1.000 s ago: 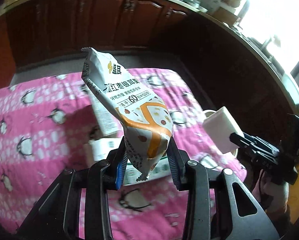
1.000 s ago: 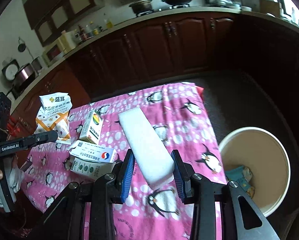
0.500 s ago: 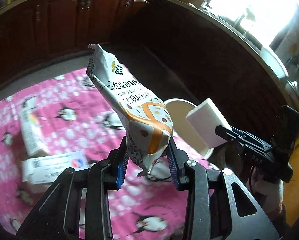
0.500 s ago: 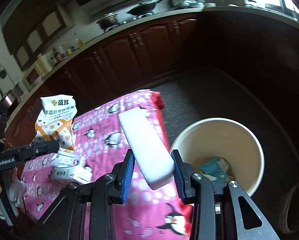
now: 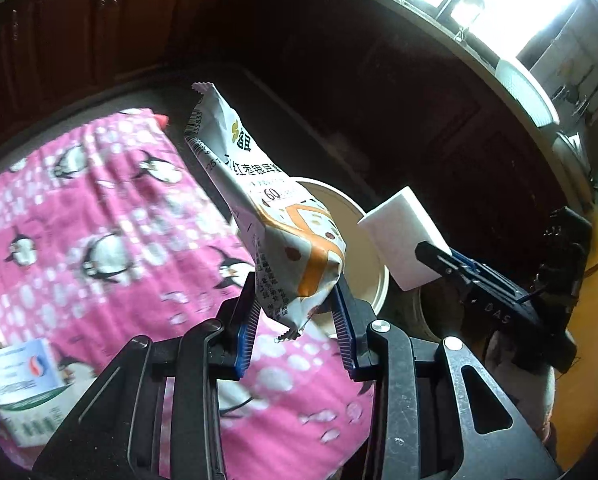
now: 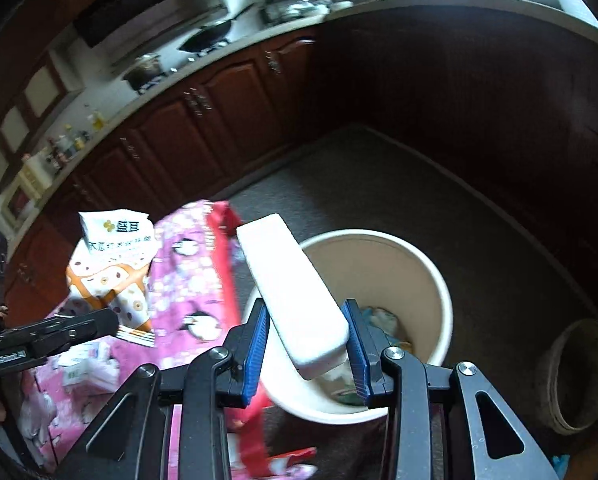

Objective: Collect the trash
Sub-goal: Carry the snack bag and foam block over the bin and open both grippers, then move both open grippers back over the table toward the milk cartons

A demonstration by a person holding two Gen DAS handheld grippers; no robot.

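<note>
My left gripper point(image 5: 295, 324) is shut on a white and orange snack bag point(image 5: 275, 216), held upright above the right edge of the pink penguin tablecloth point(image 5: 99, 220). The bag also shows in the right wrist view point(image 6: 115, 268). My right gripper point(image 6: 307, 340) is shut on a white foam block point(image 6: 295, 292), held over the near rim of the cream trash bin point(image 6: 415, 264). In the left wrist view the block point(image 5: 403, 236) hangs beside the bin point(image 5: 363, 248). Some trash lies at the bin's bottom.
Small cartons point(image 5: 15, 372) lie on the cloth at the lower left. A second round container point(image 6: 579, 376) stands on the floor right of the bin. Dark wooden cabinets point(image 6: 227, 112) and a counter run around the room.
Both grippers have moved right, off the table toward the bin. The foam block has gone from above the cloth to over the bin's rim. The bag now hangs at the table's right edge.
</note>
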